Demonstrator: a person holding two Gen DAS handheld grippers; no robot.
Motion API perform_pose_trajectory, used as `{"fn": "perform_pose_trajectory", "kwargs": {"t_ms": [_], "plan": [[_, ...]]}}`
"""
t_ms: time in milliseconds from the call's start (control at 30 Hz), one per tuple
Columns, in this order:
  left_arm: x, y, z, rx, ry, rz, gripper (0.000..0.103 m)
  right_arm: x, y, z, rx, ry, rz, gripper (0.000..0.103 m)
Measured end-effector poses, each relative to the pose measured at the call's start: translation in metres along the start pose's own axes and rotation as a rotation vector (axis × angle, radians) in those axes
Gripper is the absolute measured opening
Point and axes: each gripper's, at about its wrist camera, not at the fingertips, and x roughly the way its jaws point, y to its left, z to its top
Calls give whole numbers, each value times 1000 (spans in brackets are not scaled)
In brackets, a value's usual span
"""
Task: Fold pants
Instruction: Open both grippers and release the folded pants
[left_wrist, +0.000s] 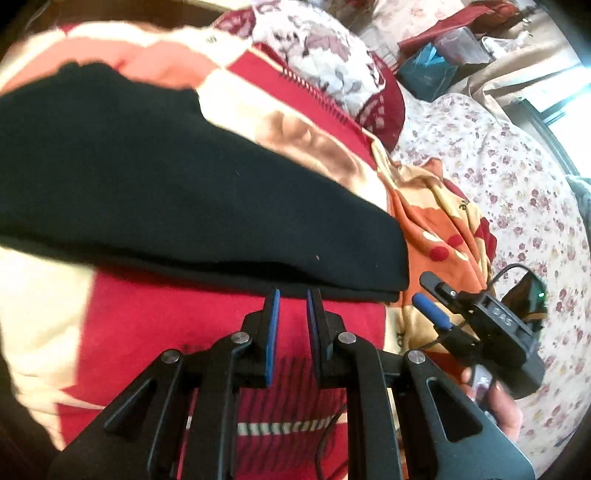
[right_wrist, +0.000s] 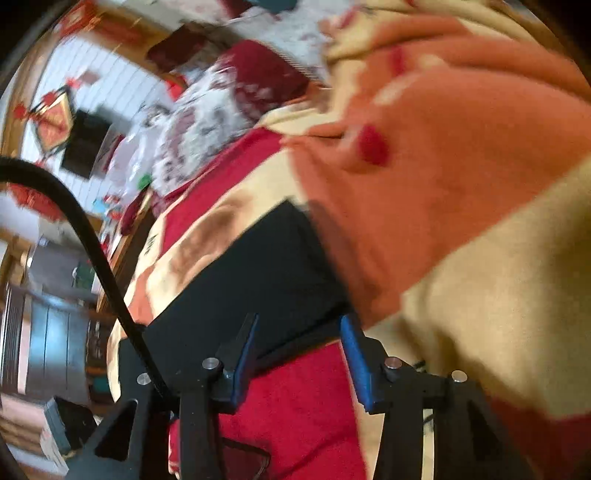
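I have the left gripper (left_wrist: 293, 295) just short of the folded black fabric pants (left_wrist: 177, 184), its blue-padded jaws drawn close with a narrow gap and nothing pinched between them. The pants lie straight ahead of its tips, a thick dark slab with its near folded edge almost at the fingertips, resting on a fleece blanket (left_wrist: 332, 325) patterned in red, cream and orange. To the right of this gripper I see the right gripper (left_wrist: 432, 299), held in a hand (left_wrist: 506, 406), over the rumpled orange part of the blanket.

From my right gripper (right_wrist: 299, 332) the jaws stand spread and empty; the pants (right_wrist: 258, 269) sit just beyond its tips, their near edge between the two blue pads. A black cable (right_wrist: 85, 236) curves up on its left.
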Motion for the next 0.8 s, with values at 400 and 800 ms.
{"fn": "perform_pose_trajectory", "kwargs": {"t_ms": [400,800], "plan": [[-9,28,33,-12,-66,77,41,71,101,-18,-345,165,0,44],[8,36,13,29,-4,144,41,91,112,-47,-486,229,-82,46]]}}
